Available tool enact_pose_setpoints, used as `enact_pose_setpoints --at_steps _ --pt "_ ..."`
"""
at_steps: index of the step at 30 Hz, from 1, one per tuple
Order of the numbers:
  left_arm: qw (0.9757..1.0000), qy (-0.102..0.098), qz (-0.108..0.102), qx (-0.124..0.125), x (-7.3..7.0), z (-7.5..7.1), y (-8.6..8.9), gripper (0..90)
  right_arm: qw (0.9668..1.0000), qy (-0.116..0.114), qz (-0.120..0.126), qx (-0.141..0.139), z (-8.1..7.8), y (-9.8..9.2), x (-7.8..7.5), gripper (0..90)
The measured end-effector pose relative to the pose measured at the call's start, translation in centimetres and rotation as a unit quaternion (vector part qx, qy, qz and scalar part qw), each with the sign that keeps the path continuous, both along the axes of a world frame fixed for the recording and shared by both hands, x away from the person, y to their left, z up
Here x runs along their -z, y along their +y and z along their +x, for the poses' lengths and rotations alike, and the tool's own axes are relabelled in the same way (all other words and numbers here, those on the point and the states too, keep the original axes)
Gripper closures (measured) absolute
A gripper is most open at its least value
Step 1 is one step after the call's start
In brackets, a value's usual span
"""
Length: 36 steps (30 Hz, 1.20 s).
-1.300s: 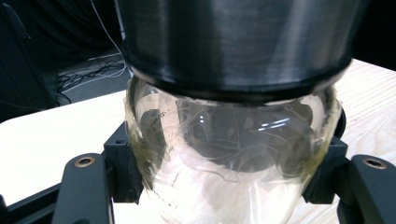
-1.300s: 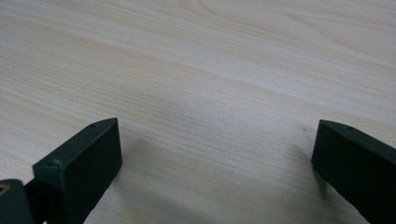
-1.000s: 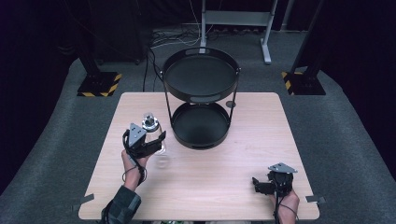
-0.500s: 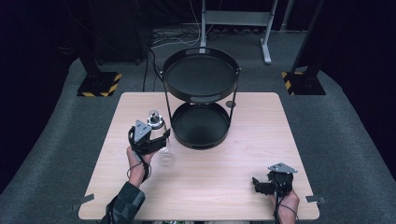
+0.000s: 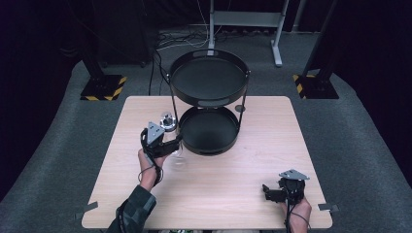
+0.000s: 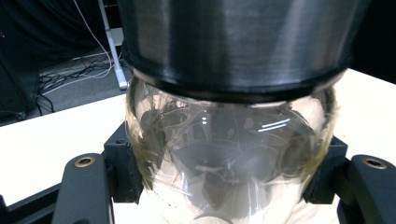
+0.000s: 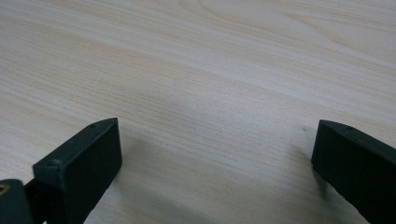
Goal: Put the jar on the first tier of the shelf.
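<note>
My left gripper [image 5: 176,141] is shut on a clear round glass [image 5: 178,156] at the table's left middle, right against the black two-tier tray stand [image 5: 209,80]. In the left gripper view the glass [image 6: 224,135] bulges between the two jaws of the left gripper [image 6: 229,172], and the dark wall of the lower tray [image 6: 233,42] looms just behind and above it. My right gripper [image 5: 270,191] rests near the front right edge, open, with bare wood between its jaws in the right gripper view [image 7: 215,154].
A small shiny glass object [image 5: 168,121] stands just left of the lower tray [image 5: 209,130]. The stand's thin posts [image 5: 242,99] rise to the upper tray. The wooden table [image 5: 262,145] has free room to the right and front.
My left gripper has carried the glass forward and to the right, up to the lower tray's rim. The right gripper has stayed where it was.
</note>
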State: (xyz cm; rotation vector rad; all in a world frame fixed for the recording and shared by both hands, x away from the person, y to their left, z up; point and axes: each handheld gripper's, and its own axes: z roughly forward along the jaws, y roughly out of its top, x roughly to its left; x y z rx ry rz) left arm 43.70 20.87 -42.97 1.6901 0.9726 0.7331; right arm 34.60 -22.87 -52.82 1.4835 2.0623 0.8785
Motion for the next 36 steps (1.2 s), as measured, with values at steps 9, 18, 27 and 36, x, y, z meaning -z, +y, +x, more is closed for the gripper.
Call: enact_pose_setpoints --at_steps 9,18,27,36 --pt "1.0 -0.001 0.0 0.004 -0.3 0.5 -0.8 31.5 1.0 0.0 0.0 0.0 0.0 0.0 0.0 0.9" --pt "1.0 -0.005 0.001 0.007 -0.7 1.0 -1.6 31.5 1.0 0.0 0.0 0.0 0.0 0.0 0.0 1.0" --pt "0.9999 -0.008 0.007 0.013 -1.1 1.9 -2.7 31.5 1.0 0.0 0.0 0.001 0.0 0.0 0.0 1.1" --pt "0.9999 -0.004 0.006 0.015 -1.1 2.8 -3.5 31.5 1.0 0.0 0.001 0.0 0.0 0.0 0.0 1.1"
